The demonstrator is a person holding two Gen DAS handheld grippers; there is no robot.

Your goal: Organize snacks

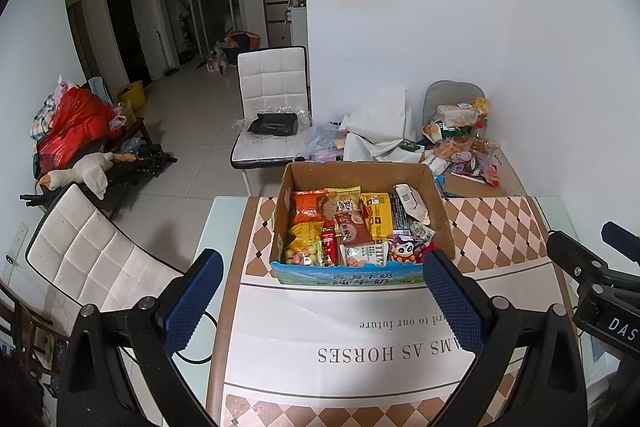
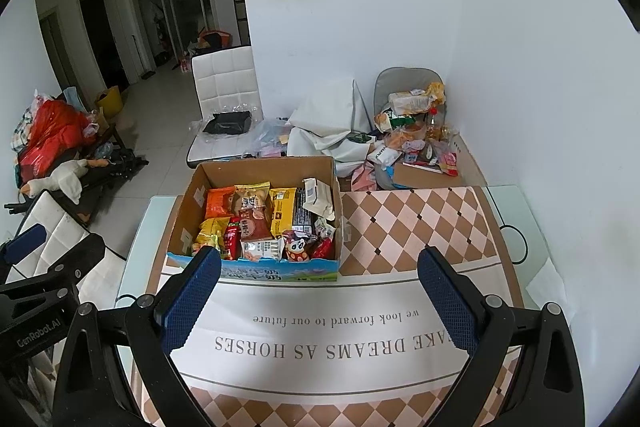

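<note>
Your open brown cardboard box (image 1: 362,223) (image 2: 256,215) with the blue printed front panel sits upright on the far half of the table, packed with snack packets: an orange crinkly bag (image 1: 307,207) (image 2: 218,201) at the back left, a yellow bag (image 1: 376,214) (image 2: 282,209) standing beside the middle, a brown pouch (image 1: 352,231) (image 2: 253,223) in the centre, and a red packet with a panda face (image 1: 405,251) (image 2: 298,249) at the front right. The box rests on a checked brown-and-pink table mat (image 1: 496,227) (image 2: 416,223) with a white printed band. Your left gripper (image 1: 320,303) hovers above the near edge of the mat, jaws spread wide and holding nothing, its blue ribbed pads either side of the box front. Your right gripper (image 2: 318,301) hangs just beside it, likewise wide apart and empty. Beyond the table, a loose heap of more snack bags (image 1: 460,135) (image 2: 416,123) lies in the corner, and a white quilted chair (image 1: 272,99) (image 2: 224,95) stands behind the box.
</note>
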